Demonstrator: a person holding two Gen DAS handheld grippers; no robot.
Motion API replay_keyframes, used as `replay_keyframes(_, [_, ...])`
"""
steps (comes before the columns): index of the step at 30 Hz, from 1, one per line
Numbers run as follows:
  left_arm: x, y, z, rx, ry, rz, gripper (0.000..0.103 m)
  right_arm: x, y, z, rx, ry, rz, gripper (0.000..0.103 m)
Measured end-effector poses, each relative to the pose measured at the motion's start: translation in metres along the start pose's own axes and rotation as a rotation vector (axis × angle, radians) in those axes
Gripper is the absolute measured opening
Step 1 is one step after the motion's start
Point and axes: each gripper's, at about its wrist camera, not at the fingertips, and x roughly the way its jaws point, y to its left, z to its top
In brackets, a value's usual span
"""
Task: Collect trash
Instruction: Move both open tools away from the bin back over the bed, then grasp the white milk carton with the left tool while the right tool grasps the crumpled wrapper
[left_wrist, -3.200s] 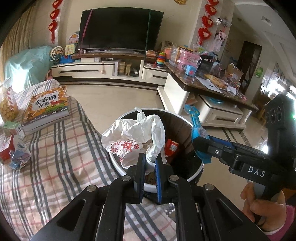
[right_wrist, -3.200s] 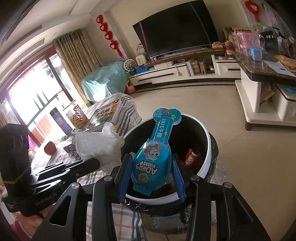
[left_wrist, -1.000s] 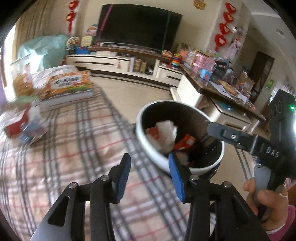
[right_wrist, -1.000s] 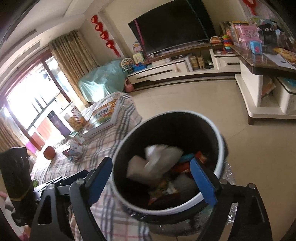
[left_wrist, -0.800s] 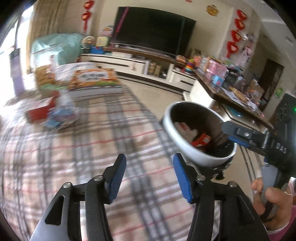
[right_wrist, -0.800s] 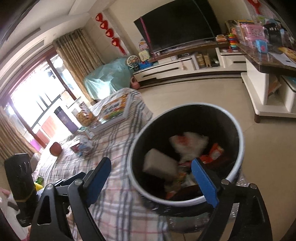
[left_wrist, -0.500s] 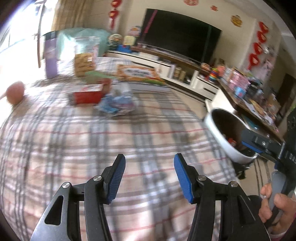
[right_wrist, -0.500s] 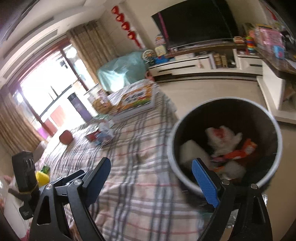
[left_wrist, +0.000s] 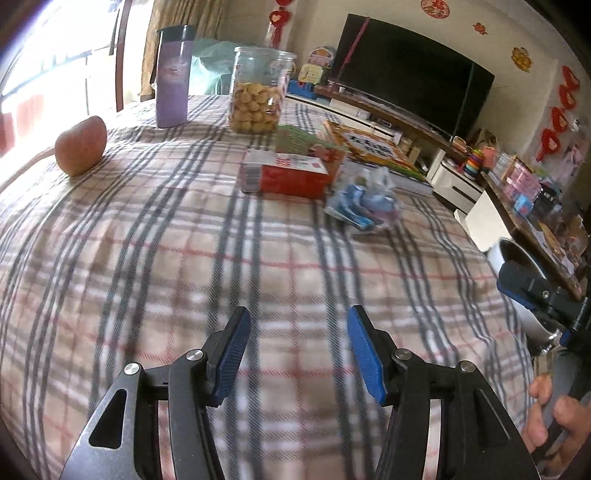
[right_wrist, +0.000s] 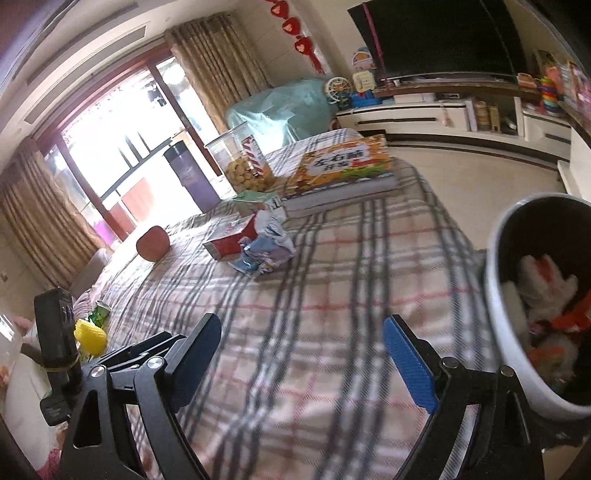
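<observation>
I have my left gripper (left_wrist: 299, 350) and my right gripper (right_wrist: 306, 365) both gaping with nothing between their pads over the plaid cloth (left_wrist: 177, 266), the left having just widened, while a crumpled blue wrapper (left_wrist: 364, 206), probably plastic, lies beside the red box (left_wrist: 286, 175), well apart from the bin (right_wrist: 517, 369).
</observation>
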Motion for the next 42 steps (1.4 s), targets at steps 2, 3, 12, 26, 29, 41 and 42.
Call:
replay_keyframes(2, [0.006, 0.005, 0.010, 0.009, -0.003, 0.013, 0.054, 0.011, 0.005, 0.005, -0.011, 0.000, 0.000, 0.091])
replay_keyframes(3, [0.014, 0.009, 0.015, 0.013, -0.004, 0.019, 0.054, 0.015, 0.006, 0.008, -0.016, -0.001, -0.001, 0.091])
replay_keyframes(12, [0.067, 0.034, 0.064, 0.031, -0.005, 0.040, 0.054, 0.066, 0.017, 0.036, -0.047, 0.021, 0.003, 0.090])
replay_keyframes(26, [0.131, 0.041, 0.104, 0.054, 0.006, 0.025, 0.051, 0.110, 0.010, 0.047, -0.045, 0.091, 0.011, 0.025])
replay_keyframes(29, [0.134, 0.036, 0.104, 0.072, 0.017, 0.005, 0.028, 0.106, 0.008, 0.047, -0.042, 0.089, 0.016, 0.018])
replay_keyframes(41, [0.108, 0.011, 0.071, 0.190, 0.029, -0.048, 0.008, 0.083, -0.008, 0.039, -0.019, 0.084, 0.008, 0.015])
replay_keyframes(42, [0.108, 0.014, 0.070, 0.188, 0.037, -0.040, 0.008, 0.081, -0.009, 0.039, -0.018, 0.085, 0.001, 0.015])
